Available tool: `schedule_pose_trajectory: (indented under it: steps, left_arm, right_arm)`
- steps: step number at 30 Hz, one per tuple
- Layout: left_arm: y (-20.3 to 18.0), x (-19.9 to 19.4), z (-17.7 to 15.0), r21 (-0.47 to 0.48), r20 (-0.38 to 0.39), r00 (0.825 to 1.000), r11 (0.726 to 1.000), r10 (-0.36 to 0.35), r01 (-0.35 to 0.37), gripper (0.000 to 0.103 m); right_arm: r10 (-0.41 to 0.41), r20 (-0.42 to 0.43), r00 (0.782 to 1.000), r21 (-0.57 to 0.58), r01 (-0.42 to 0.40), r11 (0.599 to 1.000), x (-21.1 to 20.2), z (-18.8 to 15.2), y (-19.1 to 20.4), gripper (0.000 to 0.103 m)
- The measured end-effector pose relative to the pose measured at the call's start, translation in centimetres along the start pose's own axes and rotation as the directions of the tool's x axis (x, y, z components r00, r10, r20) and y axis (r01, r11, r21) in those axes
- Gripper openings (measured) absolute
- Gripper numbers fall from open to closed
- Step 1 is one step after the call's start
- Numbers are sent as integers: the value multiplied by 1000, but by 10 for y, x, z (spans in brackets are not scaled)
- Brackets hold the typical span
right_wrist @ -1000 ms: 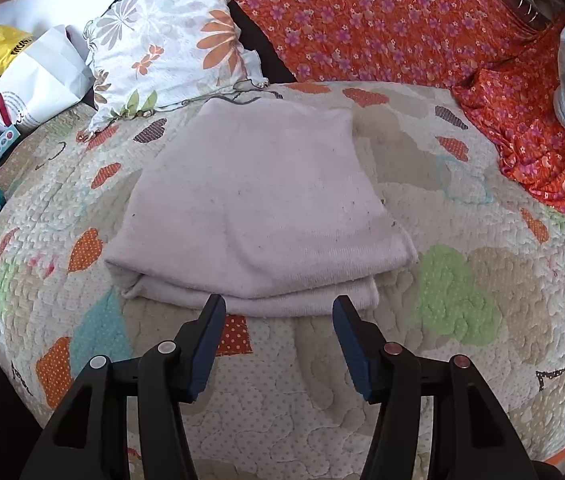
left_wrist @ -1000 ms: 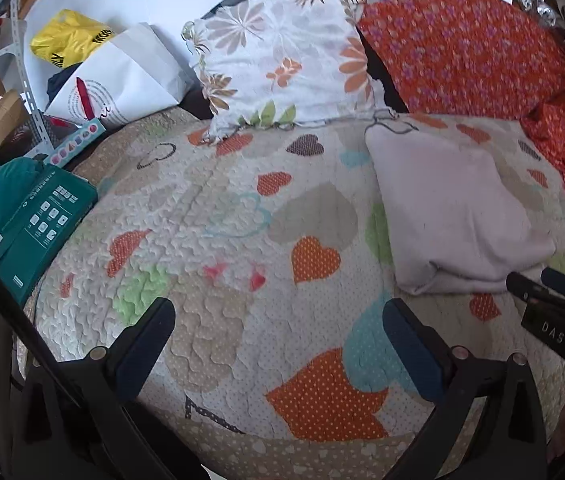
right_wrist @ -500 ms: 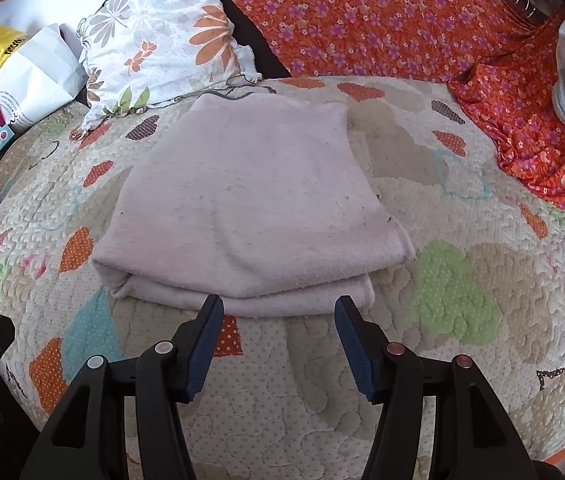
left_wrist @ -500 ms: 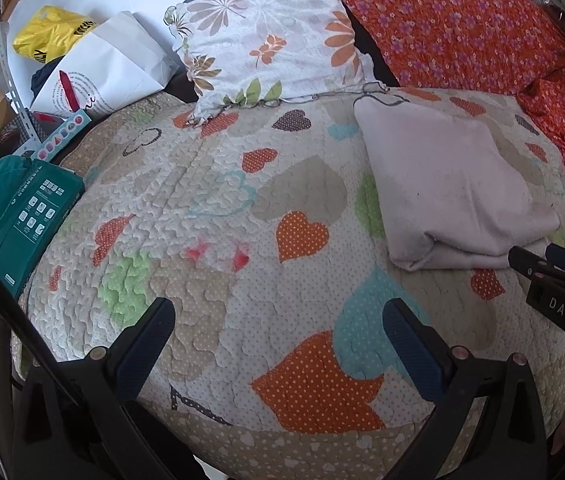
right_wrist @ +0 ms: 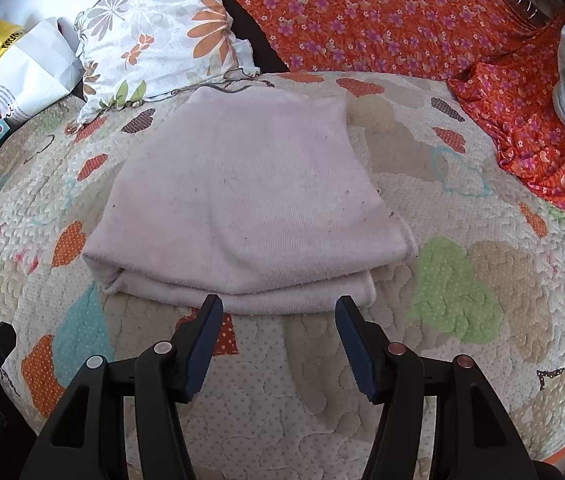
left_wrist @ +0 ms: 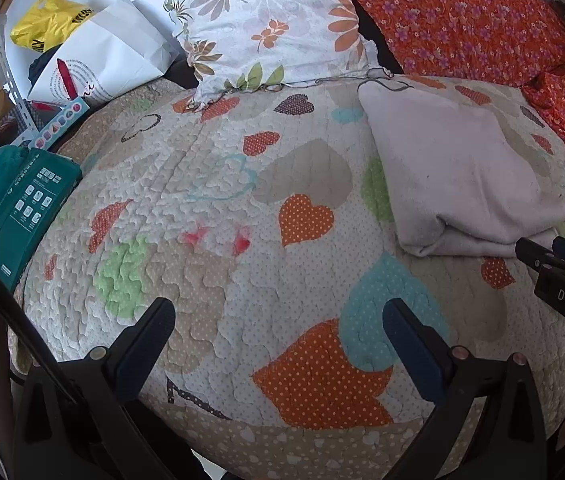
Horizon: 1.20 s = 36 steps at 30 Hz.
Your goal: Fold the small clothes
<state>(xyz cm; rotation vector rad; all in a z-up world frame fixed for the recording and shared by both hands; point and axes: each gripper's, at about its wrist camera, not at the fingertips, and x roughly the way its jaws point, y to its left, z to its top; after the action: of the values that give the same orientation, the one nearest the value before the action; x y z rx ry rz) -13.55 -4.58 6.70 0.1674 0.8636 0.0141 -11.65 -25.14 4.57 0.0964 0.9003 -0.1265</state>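
A pale pink cloth (right_wrist: 242,200) is seen folded flat on the heart quilt (right_wrist: 454,280); it is lying in layers, with the folded edge turned toward the right gripper (right_wrist: 278,312); the far edge is just beside a flower pillow (right_wrist: 154,36). The right gripper is held just in front of the near edge of the cloth; its two fingers are spread apart and nothing is held between them; whether the tips touch the cloth cannot be told. The left gripper (left_wrist: 278,320) is held over a bare part of the quilt (left_wrist: 210,216), well apart from the cloth (left_wrist: 458,176); its fingers are spread wide and nothing is held. An orange flowered blanket (right_wrist: 382,16) is seen behind the cloth; a green box (left_wrist: 22,208), a white bag (left_wrist: 102,64) and a yellow bag (left_wrist: 46,20) are seen at the left side.
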Motion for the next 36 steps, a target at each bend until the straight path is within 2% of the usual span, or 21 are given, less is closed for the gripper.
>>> schedule_pose_trajectory:
  steps: [36]
  left_arm:
    - [3,15,-7,-12,-64,998,1000,-22,21,103]
  right_arm:
    - [-9,-5,1000,-5,9,1000,3,1,-5,66]
